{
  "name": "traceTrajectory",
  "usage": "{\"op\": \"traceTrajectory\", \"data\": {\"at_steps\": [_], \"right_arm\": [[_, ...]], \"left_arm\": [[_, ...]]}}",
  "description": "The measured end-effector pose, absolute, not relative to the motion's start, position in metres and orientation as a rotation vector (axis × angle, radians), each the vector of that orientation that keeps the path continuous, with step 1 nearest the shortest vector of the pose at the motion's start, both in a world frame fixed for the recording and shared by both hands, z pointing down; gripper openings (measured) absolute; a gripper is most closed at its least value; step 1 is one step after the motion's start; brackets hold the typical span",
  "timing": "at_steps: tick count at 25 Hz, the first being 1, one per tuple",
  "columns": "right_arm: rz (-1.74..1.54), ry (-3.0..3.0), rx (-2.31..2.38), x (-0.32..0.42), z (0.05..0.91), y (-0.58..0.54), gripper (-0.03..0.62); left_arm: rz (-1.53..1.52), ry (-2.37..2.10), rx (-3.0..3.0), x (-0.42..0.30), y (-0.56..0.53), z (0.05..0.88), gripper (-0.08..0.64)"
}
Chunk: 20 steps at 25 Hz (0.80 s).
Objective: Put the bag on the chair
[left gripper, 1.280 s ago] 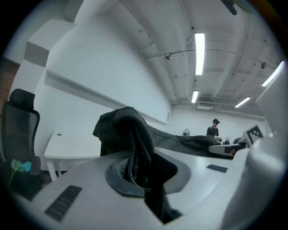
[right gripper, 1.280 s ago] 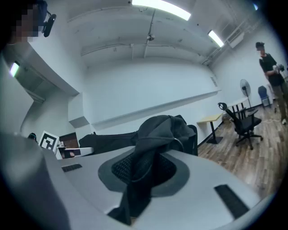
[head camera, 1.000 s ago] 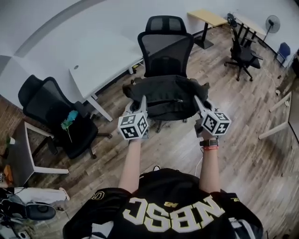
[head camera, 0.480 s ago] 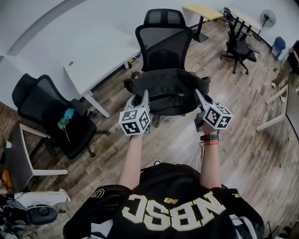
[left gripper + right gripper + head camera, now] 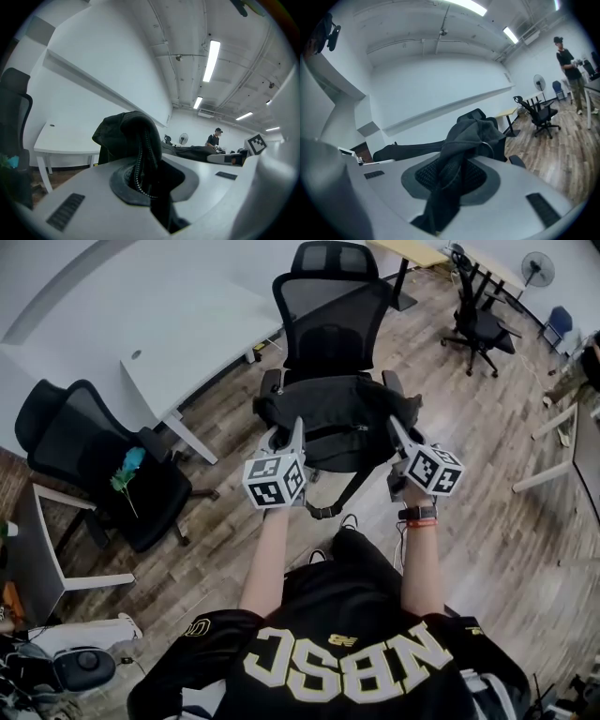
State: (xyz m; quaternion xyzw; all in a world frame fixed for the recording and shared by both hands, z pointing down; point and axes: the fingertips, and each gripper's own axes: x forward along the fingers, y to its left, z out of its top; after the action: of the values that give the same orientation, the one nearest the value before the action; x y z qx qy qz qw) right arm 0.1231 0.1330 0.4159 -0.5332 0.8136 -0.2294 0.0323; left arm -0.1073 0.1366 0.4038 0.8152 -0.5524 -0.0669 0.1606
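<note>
Black fabric fills both grips: we hold the bag (image 5: 337,418) stretched between our hands, low over the seat of the office chair (image 5: 333,320), between its armrests. Our left gripper (image 5: 281,439) is clamped on a zippered fold at one end, and our right gripper (image 5: 401,434) pinches bunched cloth at the other. A strap (image 5: 342,495) dangles from the bag's near edge.
</note>
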Motion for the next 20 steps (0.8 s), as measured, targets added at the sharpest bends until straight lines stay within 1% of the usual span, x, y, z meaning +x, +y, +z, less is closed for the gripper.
{"op": "traceTrajectory", "data": {"at_steps": [10, 20], "right_arm": [[-0.751, 2.572, -1.6, 0.099, 0.435, 0.059, 0.097], [-0.795, 2.567, -1.534, 0.099, 0.432, -0.057, 0.095]], "left_arm": [[-0.198, -1.597, 2.259, -0.124, 0.072, 0.425, 0.04], [-0.193, -1.613, 2.256, -0.117, -0.025, 0.41, 0.04]]}}
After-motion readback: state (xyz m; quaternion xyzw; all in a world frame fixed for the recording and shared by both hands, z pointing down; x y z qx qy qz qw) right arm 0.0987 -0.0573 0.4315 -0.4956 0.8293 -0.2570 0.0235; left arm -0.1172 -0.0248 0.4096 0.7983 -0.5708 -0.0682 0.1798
